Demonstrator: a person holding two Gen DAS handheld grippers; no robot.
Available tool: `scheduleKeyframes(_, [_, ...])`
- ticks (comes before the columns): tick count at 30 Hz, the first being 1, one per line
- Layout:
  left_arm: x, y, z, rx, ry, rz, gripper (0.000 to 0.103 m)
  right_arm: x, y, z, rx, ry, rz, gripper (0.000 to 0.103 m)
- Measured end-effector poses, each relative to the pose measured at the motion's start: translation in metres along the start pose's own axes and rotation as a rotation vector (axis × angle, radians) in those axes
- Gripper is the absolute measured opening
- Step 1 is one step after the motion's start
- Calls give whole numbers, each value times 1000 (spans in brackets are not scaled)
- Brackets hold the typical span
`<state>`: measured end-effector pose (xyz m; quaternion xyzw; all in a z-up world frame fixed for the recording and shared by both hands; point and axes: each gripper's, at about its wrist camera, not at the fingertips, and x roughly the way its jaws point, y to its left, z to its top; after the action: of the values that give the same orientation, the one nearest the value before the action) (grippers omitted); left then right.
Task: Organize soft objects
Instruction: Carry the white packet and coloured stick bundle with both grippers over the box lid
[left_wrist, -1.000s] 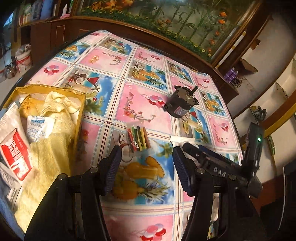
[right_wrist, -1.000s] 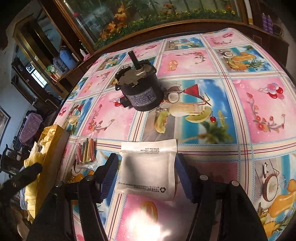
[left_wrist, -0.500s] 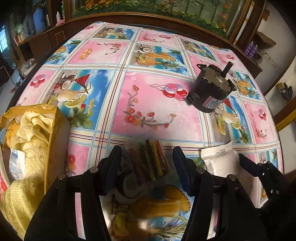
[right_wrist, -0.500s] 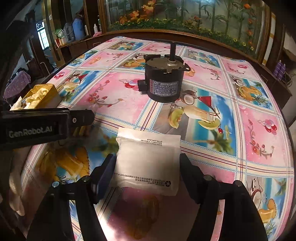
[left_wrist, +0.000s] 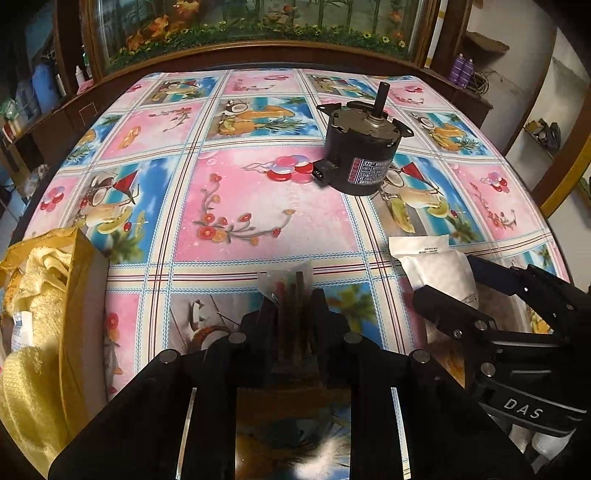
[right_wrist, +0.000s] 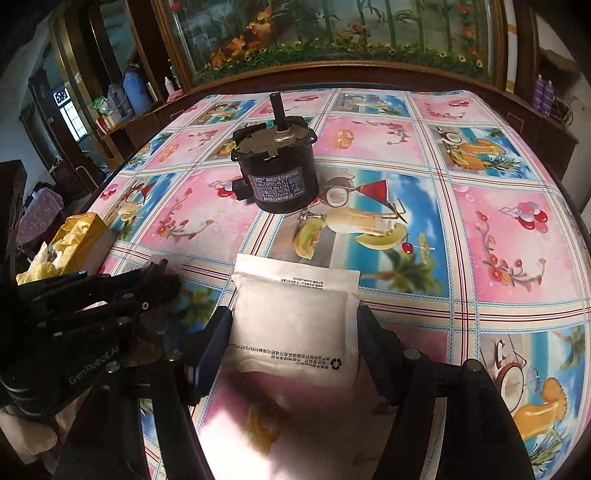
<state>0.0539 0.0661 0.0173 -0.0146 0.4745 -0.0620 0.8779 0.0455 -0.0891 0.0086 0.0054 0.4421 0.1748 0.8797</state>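
Black left gripper (left_wrist: 293, 301) pinches the clear sachet (left_wrist: 286, 280) — right gripper (right_wrist: 295, 328) seemingly just straddles the white pouch (right_wrist: 295, 321).

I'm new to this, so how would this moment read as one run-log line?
left gripper: jaws shut on packet of coloured sticks | right gripper: jaws open around white pouch | yellow box: waiting

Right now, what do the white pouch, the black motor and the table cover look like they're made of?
White pouch: matte, soft film or paper, puffy with a crimped seam. Black motor: dark casing, probably metal, with a dull metal top plate and printed label. Table cover: glossy printed plastic, likely vinyl, showing glare.
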Motion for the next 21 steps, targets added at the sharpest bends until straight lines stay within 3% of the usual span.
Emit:
scheduleKeyframes(6, [-35,3,-6,-58,-55,-88,17,0,-3,1,10,-6,15,67])
scheduleKeyframes(13, [-103,27,-30,-137,-150,-159,17,-8,-3,1,36,-55,71,67])
scheduleKeyframes(17, [-142,59,-52,-196,-209,-139,17,-13,10,-2,4,-88,88,67])
scheduleKeyframes(21, [-170,93,-73,-254,-257,-56,17,-17,22,-5,-30,-112,107,67])
